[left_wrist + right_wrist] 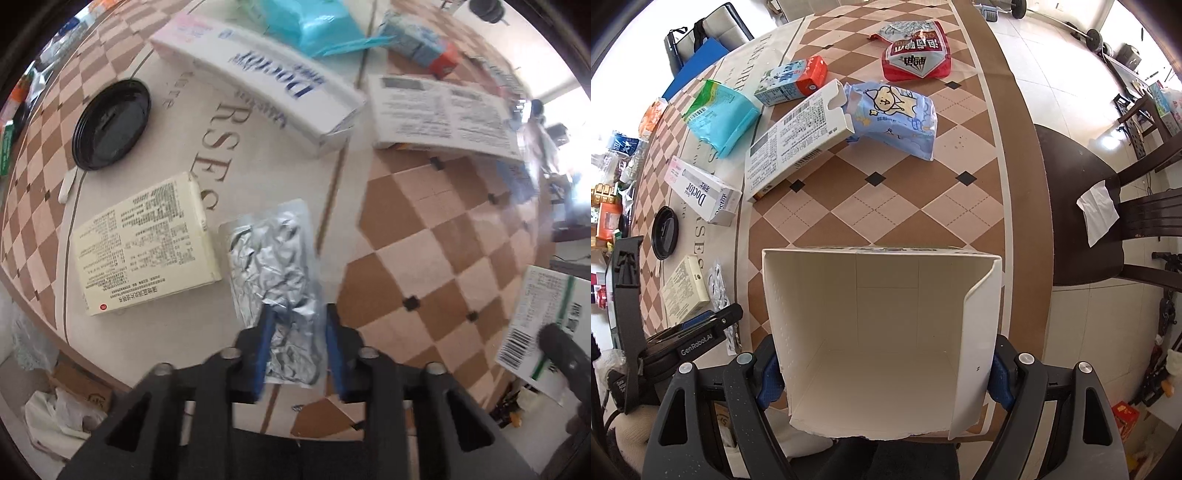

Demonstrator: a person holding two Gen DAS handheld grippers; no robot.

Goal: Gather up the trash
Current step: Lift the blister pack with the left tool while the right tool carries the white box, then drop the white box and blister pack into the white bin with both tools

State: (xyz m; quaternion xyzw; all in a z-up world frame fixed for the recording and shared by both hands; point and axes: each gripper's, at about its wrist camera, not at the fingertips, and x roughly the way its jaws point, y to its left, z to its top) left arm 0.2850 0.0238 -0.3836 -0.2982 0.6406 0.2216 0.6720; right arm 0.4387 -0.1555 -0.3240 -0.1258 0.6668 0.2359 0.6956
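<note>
Foil blister pack point(277, 273) lies crumpled on the table point(424, 236), at 6 o'clock in the left wrist view, its near end between the blue fingers point(264, 343) of the left claw point(297, 314) — parted, straddling the pack; grip unclear. A cream medicine box point(144, 243) sits just beside it at 9 o'clock. The right claw point(886, 369) is spread wide and clamped on an open white carton point(882, 332) — empty.
</note>
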